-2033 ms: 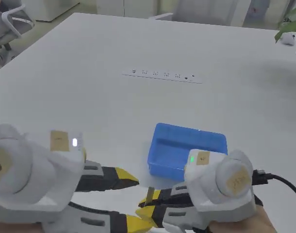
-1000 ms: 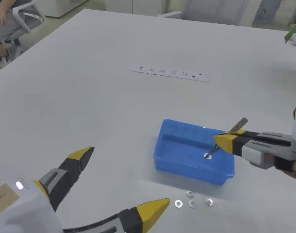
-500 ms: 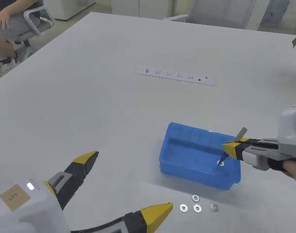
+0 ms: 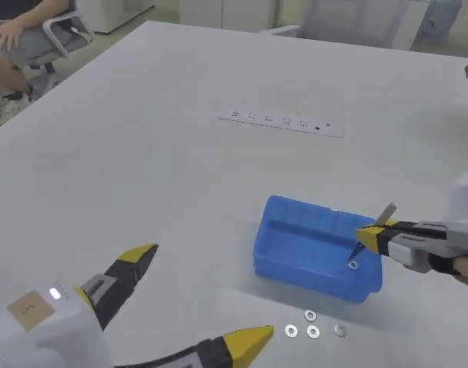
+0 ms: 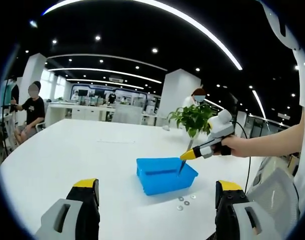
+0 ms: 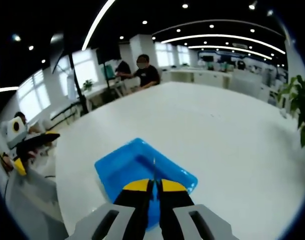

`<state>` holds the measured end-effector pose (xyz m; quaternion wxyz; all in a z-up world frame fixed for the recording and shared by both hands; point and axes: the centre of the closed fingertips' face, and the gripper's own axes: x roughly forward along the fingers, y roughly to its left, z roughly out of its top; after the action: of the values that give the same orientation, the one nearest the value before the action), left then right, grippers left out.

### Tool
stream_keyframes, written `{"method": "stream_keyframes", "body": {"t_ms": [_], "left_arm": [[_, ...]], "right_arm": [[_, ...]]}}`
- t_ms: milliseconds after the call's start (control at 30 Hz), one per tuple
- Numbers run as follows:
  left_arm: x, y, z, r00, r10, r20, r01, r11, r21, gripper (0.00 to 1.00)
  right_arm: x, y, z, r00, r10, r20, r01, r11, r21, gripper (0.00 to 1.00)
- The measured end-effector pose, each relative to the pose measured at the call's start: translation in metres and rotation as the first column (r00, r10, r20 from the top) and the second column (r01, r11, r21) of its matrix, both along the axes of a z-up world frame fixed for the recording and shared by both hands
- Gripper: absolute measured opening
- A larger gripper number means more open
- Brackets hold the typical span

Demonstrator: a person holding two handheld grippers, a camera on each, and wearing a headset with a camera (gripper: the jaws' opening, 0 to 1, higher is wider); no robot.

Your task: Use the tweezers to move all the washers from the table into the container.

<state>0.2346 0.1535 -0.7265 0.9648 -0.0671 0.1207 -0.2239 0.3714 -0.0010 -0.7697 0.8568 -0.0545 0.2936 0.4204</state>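
Observation:
A blue container [image 4: 311,247] stands on the white table [image 4: 180,176], also seen in the left gripper view [image 5: 162,176] and the right gripper view [image 6: 127,165]. My right gripper [image 4: 372,234] comes in from the right, shut on thin tweezers [image 4: 358,250] that point down into the container. A washer [image 4: 352,265] sits at the tweezers' tip; I cannot tell if it is pinched or lying on the floor. Several washers [image 4: 311,328] lie on the table in front of the container. My left gripper [image 4: 202,295] hangs open at the lower left, holding nothing.
A flush power strip [image 4: 280,123] runs across the table's middle. People sit on chairs beyond the far left corner [image 4: 19,34]. A potted plant [image 5: 192,117] stands past the table's right end. Bare tabletop lies left of the container.
Both grippers were close together in front of the container; the right gripper has since swung out right and lowered the tweezers' tip with a washer into the container. The left gripper stays open.

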Motion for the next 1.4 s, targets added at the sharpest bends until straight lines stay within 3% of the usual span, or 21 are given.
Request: {"method": "stream_keyframes", "body": {"t_ms": [233,400,600,833,933,1100,1400], "left_arm": [[-0.001,-0.001,0.0,1.0,-0.003,-0.002,0.003,1.0,-0.003,0.96],[-0.001,-0.002,-0.001,1.0,-0.007,-0.004,0.007,1.0,-0.002,0.96],[-0.002,-0.003,-0.002,1.0,-0.013,-0.006,0.013,1.0,0.003,0.95],[-0.002,-0.004,-0.001,1.0,-0.014,-0.007,0.014,1.0,0.006,0.95],[-0.002,-0.002,-0.004,1.0,-0.009,-0.016,0.009,1.0,0.019,0.95],[-0.002,-0.001,-0.004,1.0,-0.01,-0.015,0.011,1.0,0.019,0.95],[-0.003,-0.001,-0.01,0.999,-0.018,-0.036,0.02,0.999,0.048,0.94]], "right_arm": [[-0.028,0.009,0.03,1.0,0.018,-0.001,-0.018,0.994,0.111,0.03],[-0.053,0.014,0.036,0.998,0.053,-0.014,-0.051,0.988,0.143,0.02],[-0.075,0.014,0.021,0.995,0.075,-0.059,-0.065,0.987,0.149,0.02],[-0.083,0.004,-0.016,0.992,0.069,-0.102,-0.063,0.996,0.061,0.02],[-0.084,0.002,-0.026,0.99,0.066,-0.122,-0.06,0.997,0.053,0.02],[-0.085,0.001,-0.035,0.988,0.074,-0.137,-0.069,0.997,0.039,0.02],[-0.092,0.005,-0.034,0.985,0.109,-0.136,-0.105,0.994,0.034,0.02]]}}
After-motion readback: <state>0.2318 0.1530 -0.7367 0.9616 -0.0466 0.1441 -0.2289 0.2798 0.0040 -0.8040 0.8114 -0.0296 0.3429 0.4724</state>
